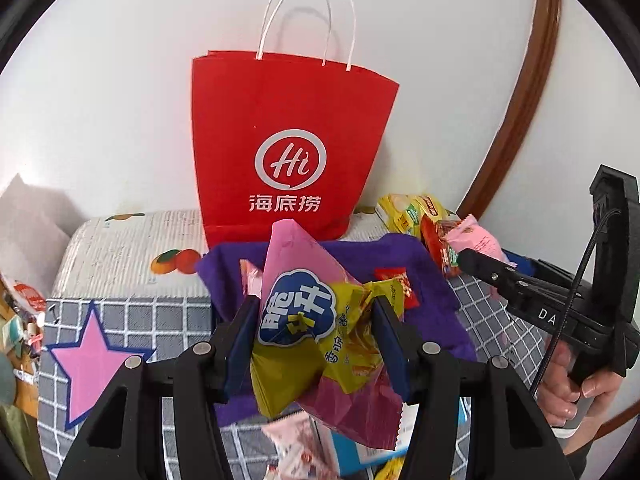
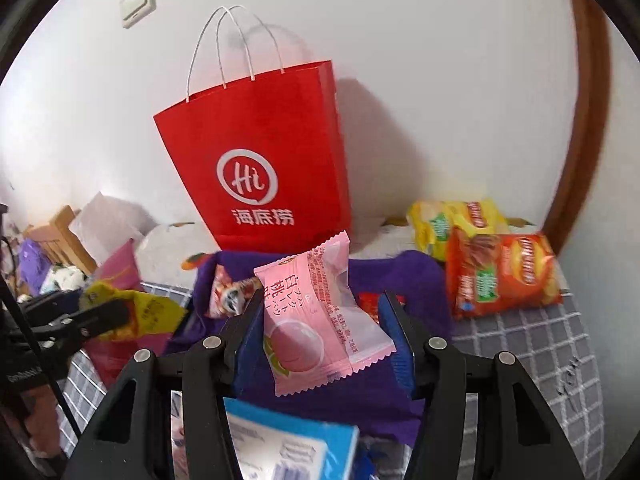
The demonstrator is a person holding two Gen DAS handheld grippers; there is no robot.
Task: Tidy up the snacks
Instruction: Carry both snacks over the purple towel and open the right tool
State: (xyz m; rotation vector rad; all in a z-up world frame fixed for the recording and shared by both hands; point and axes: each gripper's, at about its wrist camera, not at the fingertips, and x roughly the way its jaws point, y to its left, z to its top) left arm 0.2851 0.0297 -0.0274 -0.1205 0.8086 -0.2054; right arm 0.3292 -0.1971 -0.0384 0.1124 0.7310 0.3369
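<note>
- Left gripper (image 1: 316,332): clamped on a pink-and-yellow chip bag (image 1: 312,320), held above the purple cloth (image 1: 432,280).
- Right gripper (image 2: 320,340): clamped on one pink peach-print snack packet (image 2: 320,316).
- One red paper bag (image 2: 260,168) stands upright against the wall, touching the cloth's far edge.
- Two chip bags (image 2: 500,272) lie right of the cloth (possibly more; blurred).
- Open checked bedding at the right edge.

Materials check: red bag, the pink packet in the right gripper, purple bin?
Red bag: looks like matte paper, with crisp folds and thin twisted white cord handles.
Pink packet in the right gripper: probably plastic film, semi-glossy, with a translucent patch and zigzag-cut sealed ends.
Purple bin: seems to be soft fabric or felt, with a dull surface and a sagging rim; exact cloth unclear.
</note>
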